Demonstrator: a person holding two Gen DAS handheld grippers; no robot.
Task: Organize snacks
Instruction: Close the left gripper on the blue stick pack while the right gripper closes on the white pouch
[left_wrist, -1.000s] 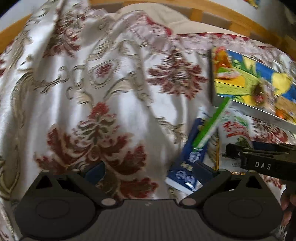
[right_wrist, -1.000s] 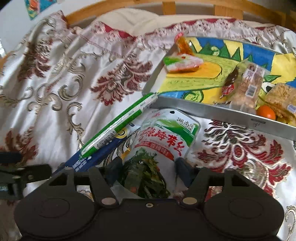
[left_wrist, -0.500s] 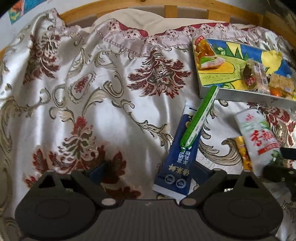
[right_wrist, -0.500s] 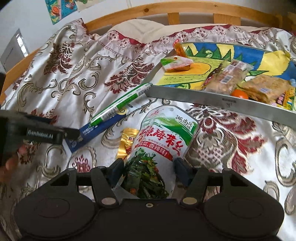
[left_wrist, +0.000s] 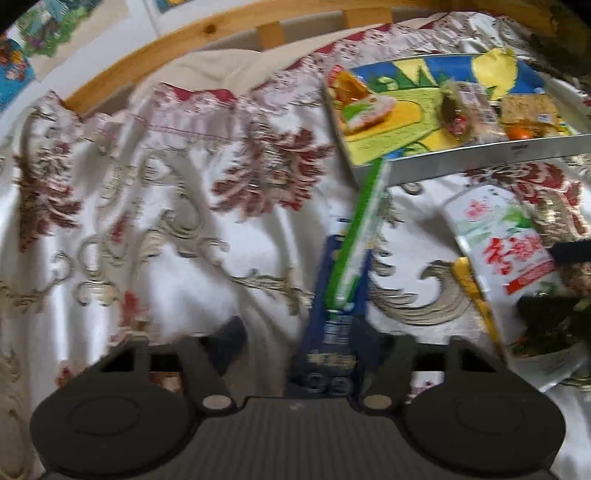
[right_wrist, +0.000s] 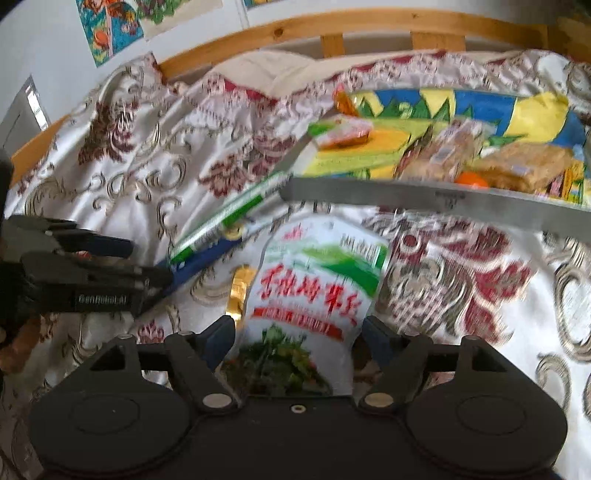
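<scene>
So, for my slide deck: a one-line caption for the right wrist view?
Right gripper fingers around a seaweed snack pouch on the bedspread, snack tray ahead.

We see a bed covered by a white satin bedspread (left_wrist: 155, 206) with red-gold floral pattern. Directly on it: metal tray (right_wrist: 424, 197), seaweed snack pouch (right_wrist: 317, 280), small gold packet (right_wrist: 240, 291), blue sachet (left_wrist: 332, 332) with a green stick pack (left_wrist: 360, 229) lying across it.
</scene>
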